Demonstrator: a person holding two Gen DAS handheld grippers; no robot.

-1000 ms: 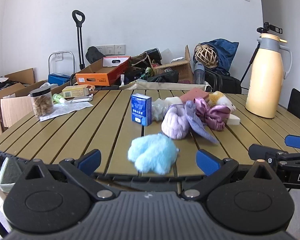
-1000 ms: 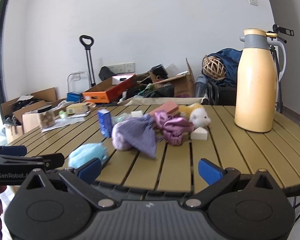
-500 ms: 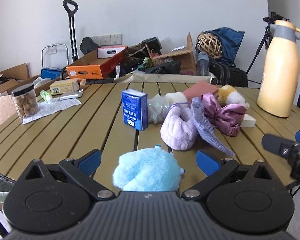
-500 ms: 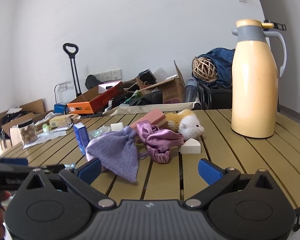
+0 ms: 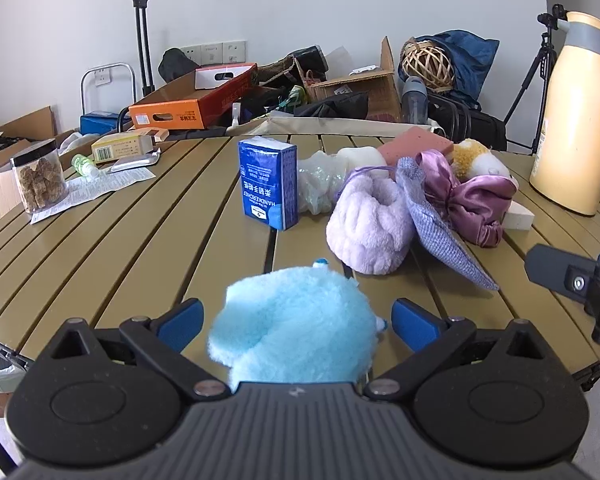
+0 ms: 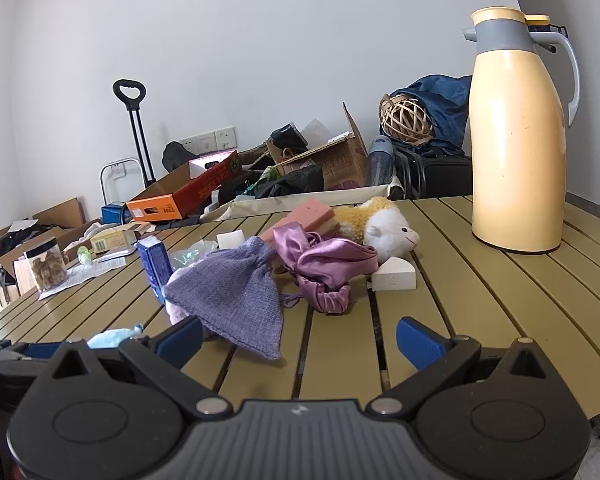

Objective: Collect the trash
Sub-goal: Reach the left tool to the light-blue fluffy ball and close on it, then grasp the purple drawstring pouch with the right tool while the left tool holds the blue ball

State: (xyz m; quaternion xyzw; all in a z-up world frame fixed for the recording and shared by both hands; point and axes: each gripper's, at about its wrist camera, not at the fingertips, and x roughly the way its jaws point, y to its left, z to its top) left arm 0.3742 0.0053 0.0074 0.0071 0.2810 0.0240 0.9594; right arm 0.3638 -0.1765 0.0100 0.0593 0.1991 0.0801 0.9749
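Your left gripper (image 5: 294,318) has closed in on the blue fluff (image 5: 296,328).
The fluff now sits between its spread jaws, at the surface (image 5: 140,232) edge; your right gripper (image 6: 300,338) hangs spread and empty.

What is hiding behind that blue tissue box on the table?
Behind the blue tissue box lies a crumpled clear plastic bag, with a white foam block beyond it. Whatever sits directly behind the box is covered.

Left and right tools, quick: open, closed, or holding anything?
Left tool: open, straddling the fluffy blue ball, not clamped on it.
Right tool: open, holding nothing, above the table edge.
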